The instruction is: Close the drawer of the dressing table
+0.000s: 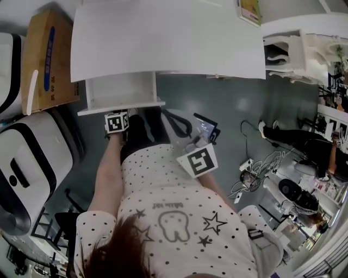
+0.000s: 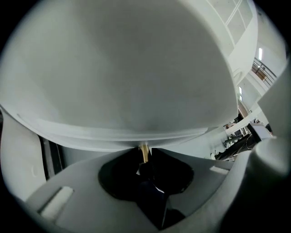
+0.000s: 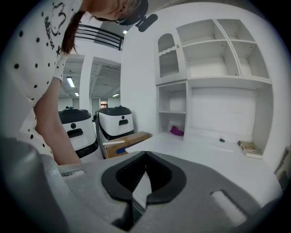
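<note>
gripping the small brass knob point(image 2: 143, 154) of the drawer, the left gripper point(image 2: 144, 148) has its two grey jaws clenched on the knob's stem, with the white drawer front point(image 2: 136, 68) filling nearly all of that gripper's view. nearest in the head view is the person's spotted shirt point(image 1: 179, 217), printed with a tooth drawing and outlined stars; a small line of writing above the tooth is too small to read. just beyond it the right gripper point(image 3: 145, 154) is held away from the furniture, its jaw tips pressed together with nothing between them. its marker cube point(image 1: 197, 161) shows a black-and-white square pattern, as does the cube point(image 1: 117, 122) on the left gripper, which sits right at the drawer's front edge.

the drawer point(image 1: 122, 107) stands pulled out from under the left part of the dressing table point(image 1: 163, 38), its white inside bare. the table top is plain white, with a book point(image 1: 250, 11) near its far right corner; the cover print cannot be read. in the right gripper view the table's upper shelves point(image 3: 213, 68) rise behind the top, with a purple thing point(image 3: 176, 131) in a low left compartment.

left of the table a cardboard box point(image 1: 49, 59) carries a blue label, its print too blurred to read. beside the box stand white machines with black trim point(image 1: 22, 163). on the grey floor to the right lie tangled cables point(image 1: 255, 168).
</note>
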`<state>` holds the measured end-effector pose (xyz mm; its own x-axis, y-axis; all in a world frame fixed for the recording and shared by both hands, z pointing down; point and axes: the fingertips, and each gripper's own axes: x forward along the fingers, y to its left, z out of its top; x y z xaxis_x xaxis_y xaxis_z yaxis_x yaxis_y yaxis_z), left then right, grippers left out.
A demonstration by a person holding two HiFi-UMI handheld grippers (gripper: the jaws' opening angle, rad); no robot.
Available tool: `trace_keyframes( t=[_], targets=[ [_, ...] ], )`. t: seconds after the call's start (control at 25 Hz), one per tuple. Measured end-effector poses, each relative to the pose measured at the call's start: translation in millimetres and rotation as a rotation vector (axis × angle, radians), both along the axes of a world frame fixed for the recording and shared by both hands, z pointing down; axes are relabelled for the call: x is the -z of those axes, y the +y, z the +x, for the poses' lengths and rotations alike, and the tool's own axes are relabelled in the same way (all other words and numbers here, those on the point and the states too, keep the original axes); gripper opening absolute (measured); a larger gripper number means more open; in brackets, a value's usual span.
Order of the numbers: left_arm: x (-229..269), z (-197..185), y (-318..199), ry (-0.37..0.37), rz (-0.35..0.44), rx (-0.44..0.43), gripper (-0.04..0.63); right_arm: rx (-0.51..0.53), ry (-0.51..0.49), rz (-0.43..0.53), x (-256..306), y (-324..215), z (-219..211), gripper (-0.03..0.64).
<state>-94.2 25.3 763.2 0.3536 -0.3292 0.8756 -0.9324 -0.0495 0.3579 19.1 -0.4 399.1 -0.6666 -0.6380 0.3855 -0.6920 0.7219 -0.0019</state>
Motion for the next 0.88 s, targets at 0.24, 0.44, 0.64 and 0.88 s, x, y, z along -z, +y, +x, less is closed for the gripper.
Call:
trace_keyframes(
  t=[0.24,0.44,0.64,0.88],
  targets=[
    [0.9,-1.7,-3.1,-0.037,0.010,0.067,0.092,0.041,-0.020,0.022,1.5,-15.7,29.6,-0.005],
    [-0.6,-7.5,-2.4,-0.066,0.027,0.118,0.091,0.031,-0.054,0.047,3.6,-31.5,53.4,-0.005],
    [0.1,-7.8,-4.3,-0.083,0.032,0.164,0.091,0.049,-0.052,0.058,4.3,-40.7,67.9,-0.005],
    [0.2,-7.3,-6.3,-0.085,0.026,0.164,0.091,0.069,-0.054,0.041,0.7,-46.8,63.2,-0.005]
  ],
)
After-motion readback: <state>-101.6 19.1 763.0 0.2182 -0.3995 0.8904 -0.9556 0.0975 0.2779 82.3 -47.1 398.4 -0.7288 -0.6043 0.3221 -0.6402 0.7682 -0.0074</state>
